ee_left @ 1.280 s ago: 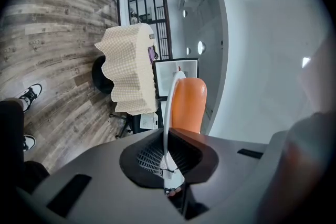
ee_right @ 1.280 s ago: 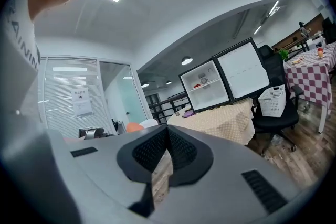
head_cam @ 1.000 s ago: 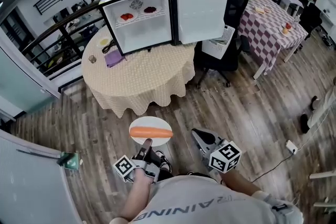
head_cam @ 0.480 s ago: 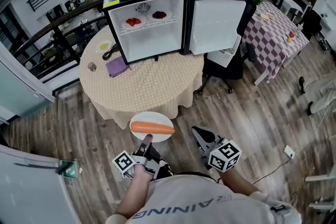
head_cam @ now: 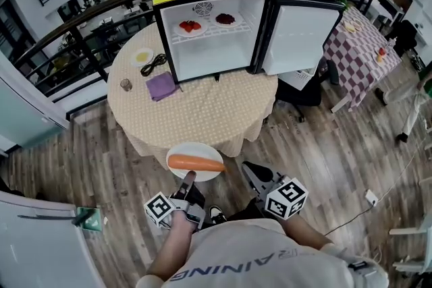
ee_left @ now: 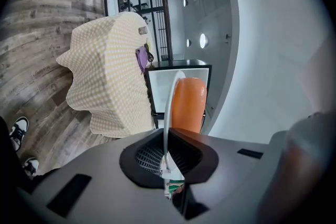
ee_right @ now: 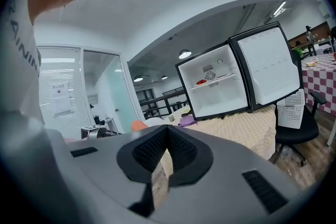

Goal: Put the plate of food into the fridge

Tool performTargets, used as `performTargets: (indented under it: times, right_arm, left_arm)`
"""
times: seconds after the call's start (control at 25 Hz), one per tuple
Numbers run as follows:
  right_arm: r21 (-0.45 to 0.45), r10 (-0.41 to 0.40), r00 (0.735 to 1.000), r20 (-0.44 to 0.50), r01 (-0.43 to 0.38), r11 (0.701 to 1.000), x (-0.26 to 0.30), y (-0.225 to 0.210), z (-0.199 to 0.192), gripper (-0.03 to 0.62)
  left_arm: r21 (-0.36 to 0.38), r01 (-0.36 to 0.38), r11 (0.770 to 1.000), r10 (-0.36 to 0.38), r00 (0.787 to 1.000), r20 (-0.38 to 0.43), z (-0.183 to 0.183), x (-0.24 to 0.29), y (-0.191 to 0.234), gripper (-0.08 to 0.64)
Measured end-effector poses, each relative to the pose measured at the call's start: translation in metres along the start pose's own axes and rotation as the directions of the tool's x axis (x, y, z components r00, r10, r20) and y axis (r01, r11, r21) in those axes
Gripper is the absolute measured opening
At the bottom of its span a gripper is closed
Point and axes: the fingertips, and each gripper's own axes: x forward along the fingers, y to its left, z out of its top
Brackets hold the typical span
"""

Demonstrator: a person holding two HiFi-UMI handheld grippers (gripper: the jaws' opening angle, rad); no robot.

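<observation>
The left tongs point(head_cam: 188, 179) are pinched tight on the near rim of the white plate point(head_cam: 192, 150). The plate juts out ahead of them, with the carrot point(head_cam: 196, 163) lying crosswise on it just past the tips. The right tongs point(head_cam: 247, 168) sit beside the plate and clear of it, their jaws pressed together on nothing. Well ahead of both tongs, the fridge point(head_cam: 214, 44) stands on the tabletop point(head_cam: 202, 111) with its door point(head_cam: 304, 34) swung wide. Only the left gripper view shows the rim edge-on between the pads. Only the head view shows the whole plate from above.
</observation>
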Motion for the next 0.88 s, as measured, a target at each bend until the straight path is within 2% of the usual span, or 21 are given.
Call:
performTargets:
  times: [0.08, 0.28, 0.48, 0.88]
  right_arm:
    - [-0.001, 0.000, 1.000, -0.013, 0.000, 1.000, 0.007, -0.002, 0.000, 0.020]
    - [0.013, -0.004, 1.000, -0.026, 0.004, 1.000, 0.027, -0.016, 0.002, 0.020]
    - [0.024, 0.041, 0.999, -0.026, -0.041, 0.999, 0.061, -0.035, 0.013, 0.020]
    - [0.016, 0.098, 0.995, -0.015, -0.098, 0.995, 0.115, -0.118, 0.071, 0.020]
  left_arm:
    - [-0.011, -0.022, 1.000, 0.022, 1.000, 0.008, 0.008, 0.000, 0.007, 0.021]
    - [-0.012, 0.007, 1.000, -0.007, 1.000, 0.011, 0.018, 0.017, 0.004, 0.021]
    - [-0.019, -0.007, 1.000, 0.007, 0.999, 0.033, 0.034, 0.042, 0.006, 0.021]
    - [-0.005, -0.029, 1.000, 0.029, 0.995, 0.097, 0.070, 0.137, -0.011, 0.021]
